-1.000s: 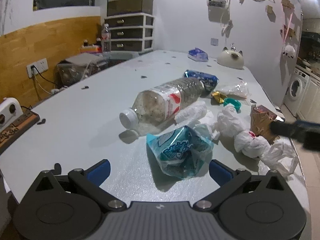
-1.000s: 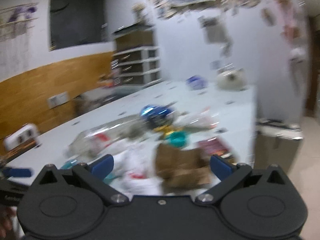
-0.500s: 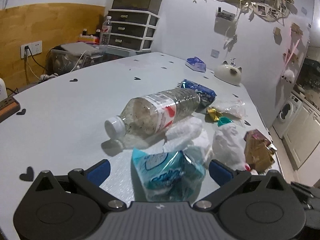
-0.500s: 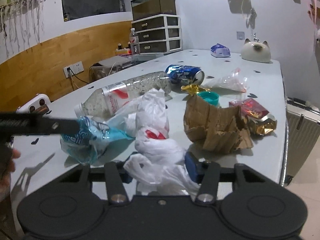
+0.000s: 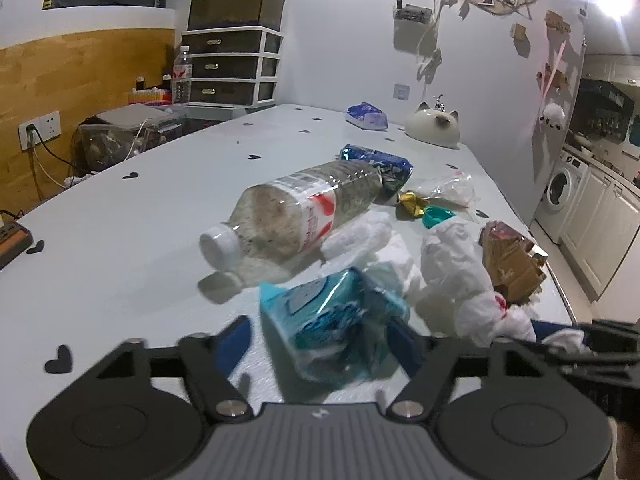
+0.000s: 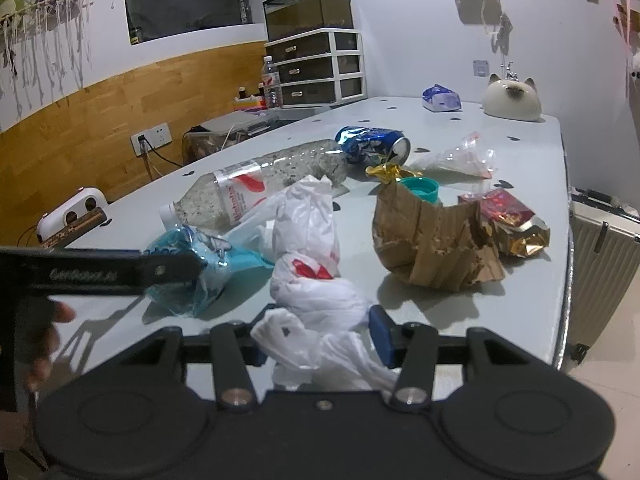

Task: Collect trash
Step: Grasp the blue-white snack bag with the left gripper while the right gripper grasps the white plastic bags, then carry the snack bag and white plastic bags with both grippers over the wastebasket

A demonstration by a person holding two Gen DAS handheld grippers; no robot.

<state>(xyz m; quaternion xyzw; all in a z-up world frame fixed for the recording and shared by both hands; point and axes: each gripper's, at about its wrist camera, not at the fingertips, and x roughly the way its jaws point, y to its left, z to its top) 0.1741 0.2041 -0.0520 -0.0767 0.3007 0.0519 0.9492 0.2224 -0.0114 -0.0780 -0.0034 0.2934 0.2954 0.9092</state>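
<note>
Trash lies in a heap on the grey table. My left gripper has its jaws closing around a light blue plastic packet, also in the right wrist view. My right gripper is shut on a knotted white plastic bag, which also shows in the left wrist view. A dirty clear bottle lies behind the packet. A crumpled brown paper bag, a red-gold wrapper, a crushed blue can, a teal cap and a clear bag lie further back.
A cat-shaped ceramic pot and a blue tissue pack stand at the table's far end. A drawer unit stands against the wall. A suitcase stands beside the table's right edge. A white device lies at the left edge.
My left gripper moved in over the blue packet and its jaws narrowed around it. My right gripper went from open to shut on the white bag.
</note>
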